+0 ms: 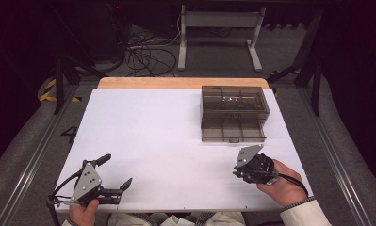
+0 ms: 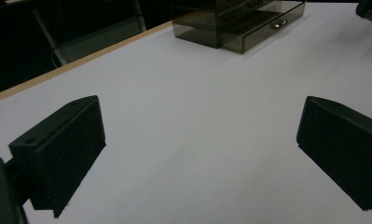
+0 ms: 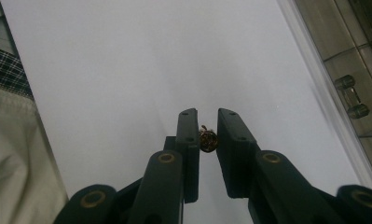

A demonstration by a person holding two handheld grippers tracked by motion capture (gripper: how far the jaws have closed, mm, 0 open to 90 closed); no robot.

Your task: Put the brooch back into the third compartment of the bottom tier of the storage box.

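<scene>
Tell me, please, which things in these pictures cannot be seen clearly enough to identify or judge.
- Small brownish object between the right gripper jaws, right gripper view: too small and partly covered by the jaws to identify.
- Contents of the smoky drawer box, high view: the dark tinted walls hide them.
- Right gripper's jaws, high view: hidden under its grey plate and the hand.
- Left gripper jaws, left gripper view: cut off by the bottom and right edges.
</scene>
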